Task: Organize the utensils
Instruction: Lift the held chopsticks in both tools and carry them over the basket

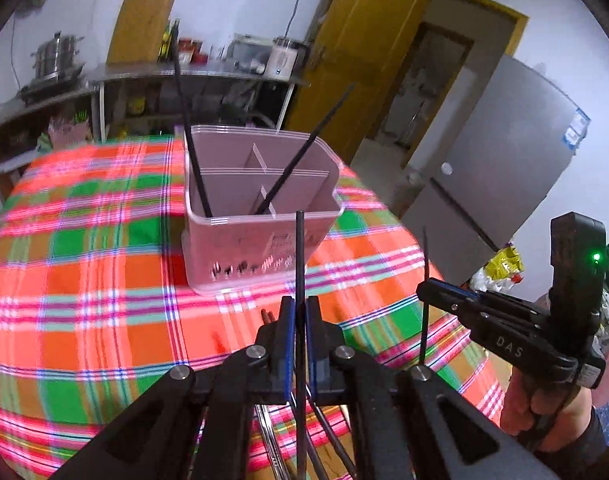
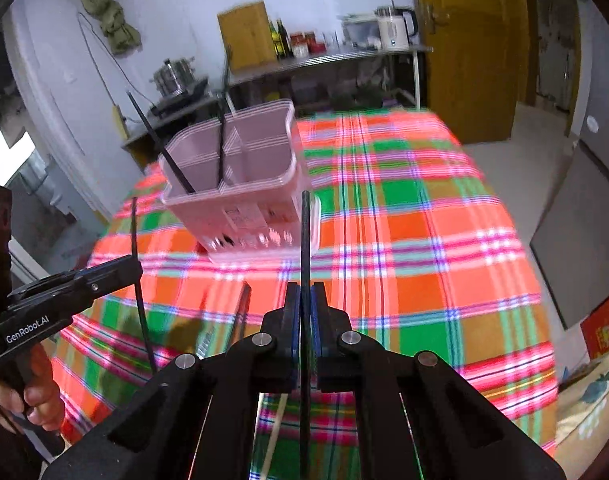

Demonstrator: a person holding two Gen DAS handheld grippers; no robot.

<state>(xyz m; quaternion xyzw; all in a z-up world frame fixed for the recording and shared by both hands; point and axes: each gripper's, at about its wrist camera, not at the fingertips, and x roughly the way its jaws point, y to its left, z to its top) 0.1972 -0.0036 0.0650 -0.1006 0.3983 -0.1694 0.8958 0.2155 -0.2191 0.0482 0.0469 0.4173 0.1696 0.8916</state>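
A pink divided utensil caddy (image 1: 260,216) (image 2: 240,184) stands on the plaid tablecloth (image 1: 104,264) (image 2: 424,240), with two black chopsticks (image 1: 196,168) leaning in its compartments. My left gripper (image 1: 300,302) is shut on a black chopstick (image 1: 300,248) that stands upright between its pads, above the cloth and short of the caddy. My right gripper (image 2: 305,288) is shut on another black chopstick (image 2: 305,236) in the same way. Each gripper also shows in the other's view: the right gripper (image 1: 422,286) to the right, the left gripper (image 2: 138,266) to the left.
More thin utensils lie on the cloth under the grippers (image 1: 320,436) (image 2: 242,312). Behind the table stands a steel shelf (image 1: 192,72) with pots, bottles and a kettle (image 2: 394,28). A yellow door (image 1: 368,40) and a grey fridge (image 1: 504,160) are on the right.
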